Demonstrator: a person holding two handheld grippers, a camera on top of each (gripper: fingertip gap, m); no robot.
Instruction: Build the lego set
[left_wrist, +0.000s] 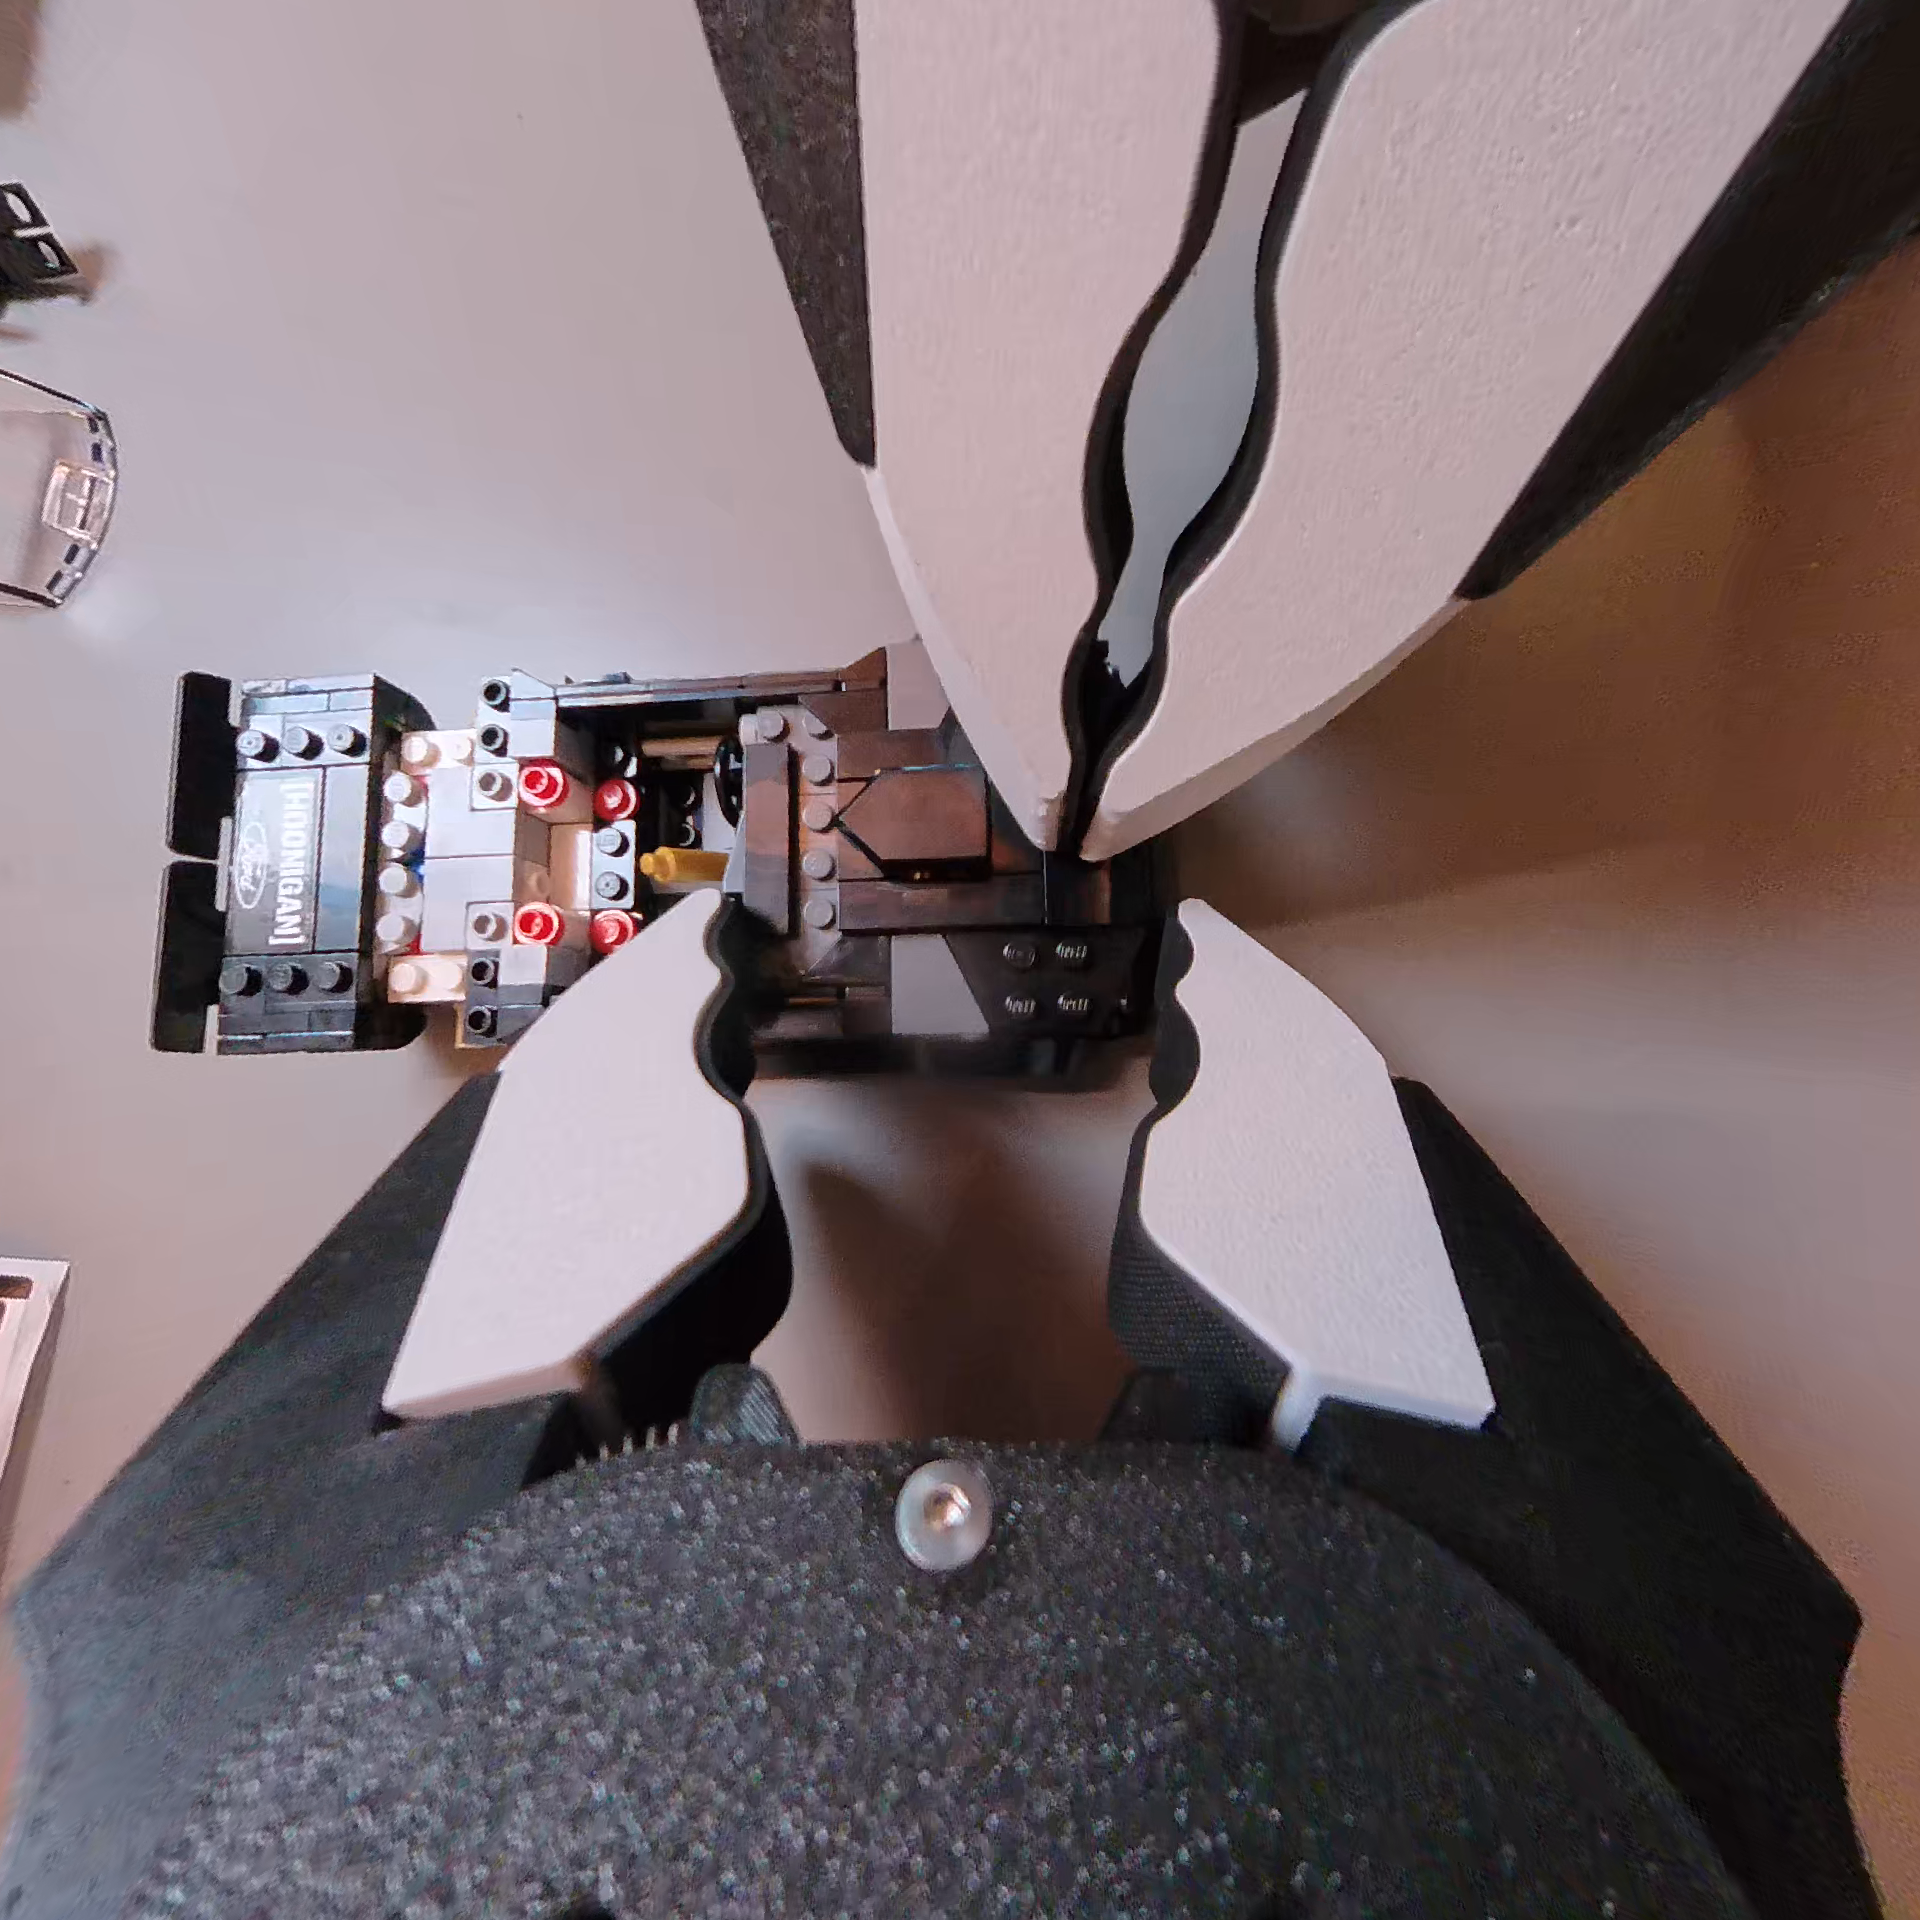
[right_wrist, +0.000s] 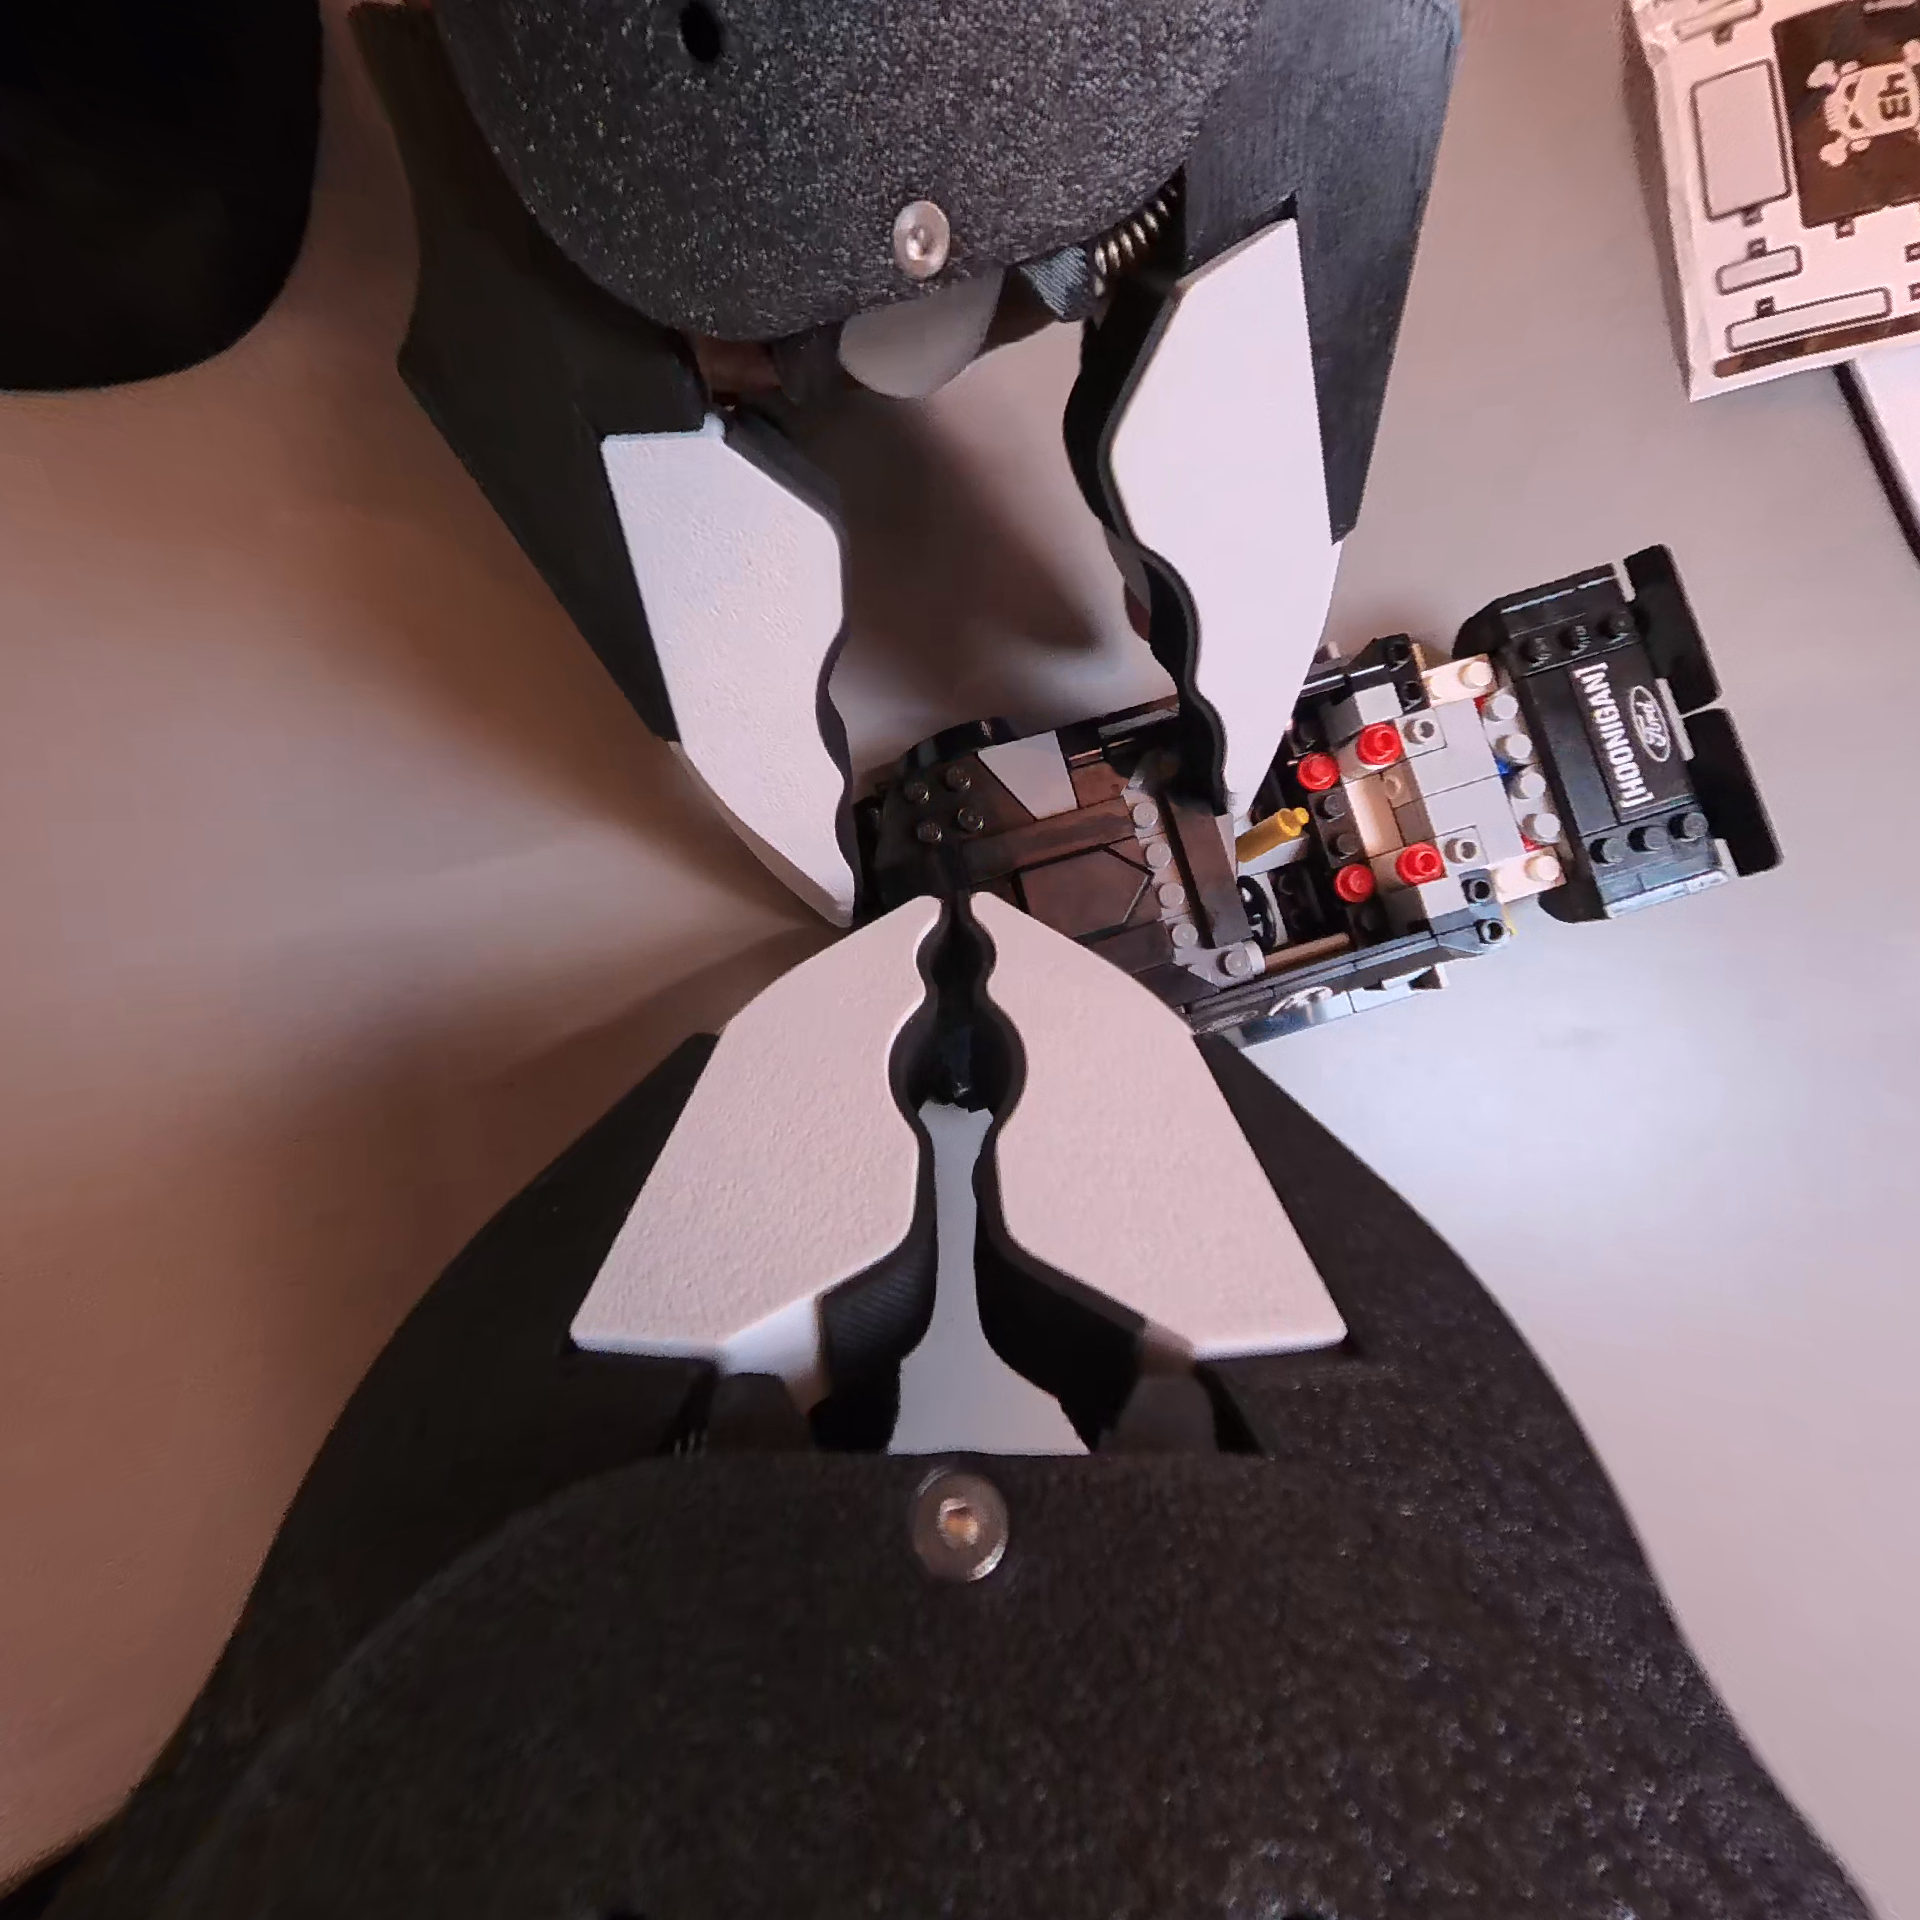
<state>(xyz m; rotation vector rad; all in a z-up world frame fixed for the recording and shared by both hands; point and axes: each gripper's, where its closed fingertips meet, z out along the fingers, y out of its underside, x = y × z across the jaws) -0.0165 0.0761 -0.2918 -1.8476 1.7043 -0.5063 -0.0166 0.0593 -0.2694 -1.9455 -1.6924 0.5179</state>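
Looking along the left gripper (left_wrist: 951, 914), we see its two fingers spread wide, bracketing the front half of the lego car (left_wrist: 665, 862), which lies on the pale table (left_wrist: 468, 312) just ahead of centre. The nine-o'clock fingertip (left_wrist: 675, 935) touches the car's near side by the cockpit; the three-o'clock fingertip (left_wrist: 1205, 935) stands just beside the nose, and we cannot tell whether it touches. From twelve o'clock the right gripper (left_wrist: 1075, 831) comes down onto the bonnet, its fingers pressed almost together.

In the right wrist view the right gripper (right_wrist: 951, 914) shows only a thin wavy slit between the white fingers (right_wrist: 790, 1122). Something small and dark sits pinched in that slit, though we cannot make out what it is. Its tips meet the black studded plate (right_wrist: 940, 805) at the car's (right_wrist: 1403, 821) nose. The left gripper (right_wrist: 1029, 831) reaches in from twelve o'clock, wide open around the bonnet. A printed sheet (right_wrist: 1714, 208) lies at one o'clock. A clear curved piece (left_wrist: 52, 499) rests at nine o'clock in the left wrist view.
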